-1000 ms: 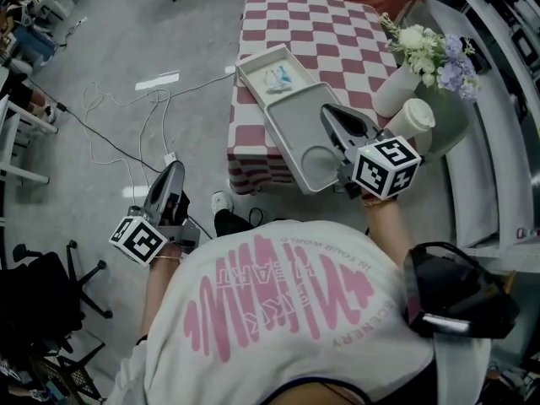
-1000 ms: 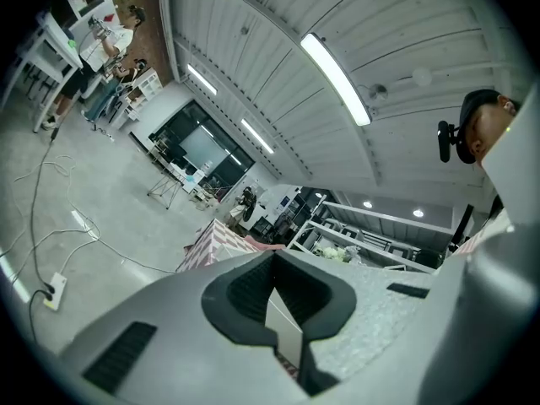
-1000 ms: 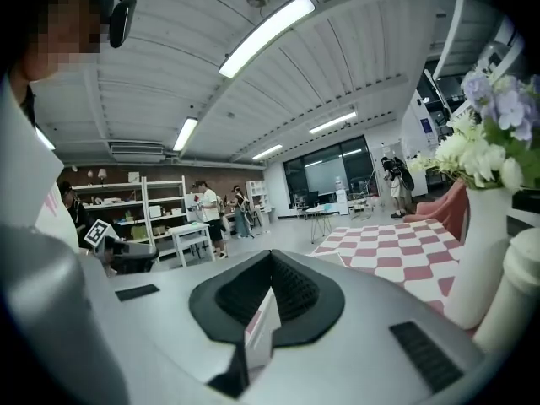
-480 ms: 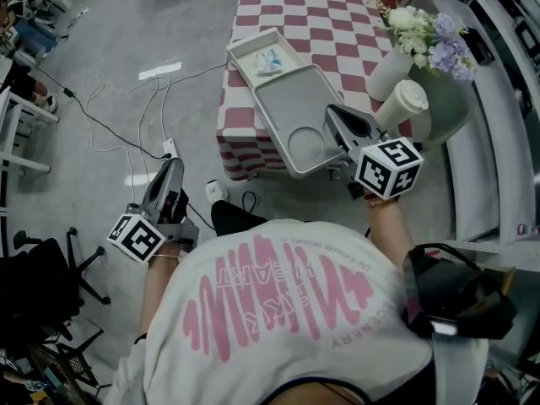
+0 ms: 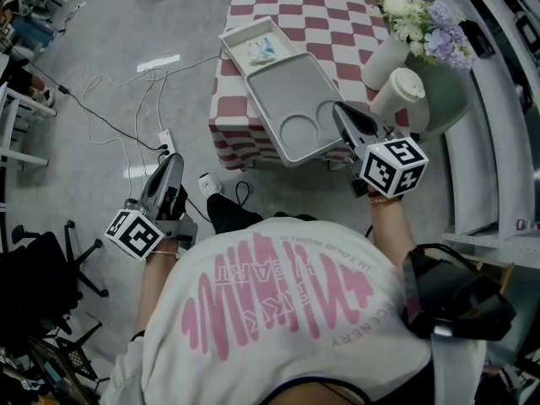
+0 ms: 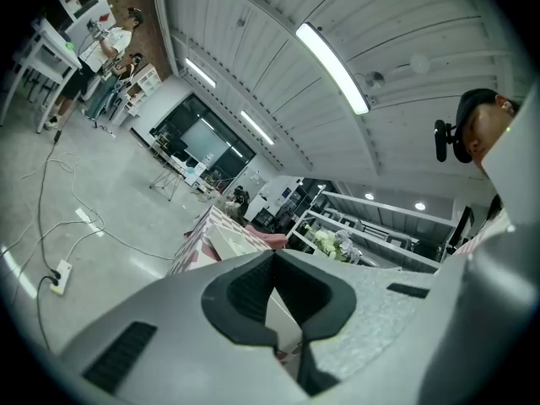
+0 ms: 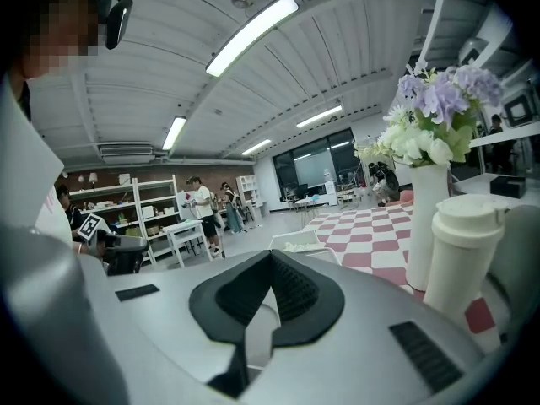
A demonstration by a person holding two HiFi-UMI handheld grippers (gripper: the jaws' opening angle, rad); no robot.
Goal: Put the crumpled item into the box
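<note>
We hold the left gripper (image 5: pixel 175 161) and right gripper (image 5: pixel 340 109) clenched and empty, since the crumpled white-blue paper (image 5: pixel 260 51) lies inside the open white box (image 5: pixel 229 47).

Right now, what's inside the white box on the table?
A crumpled white-and-blue item lies inside the white box. The box floor beneath it is covered, so anything under it cannot be seen.

I see crumpled item (image 5: pixel 260 51): small white wad with pale blue patches, lying inside box (image 5: pixel 281 42). Box: shallow, white, rectangular, open-topped, flat on checked table (image 5: pixel 329 15), set askew, just beside grey tray (image 5: pixel 291 87).
</note>
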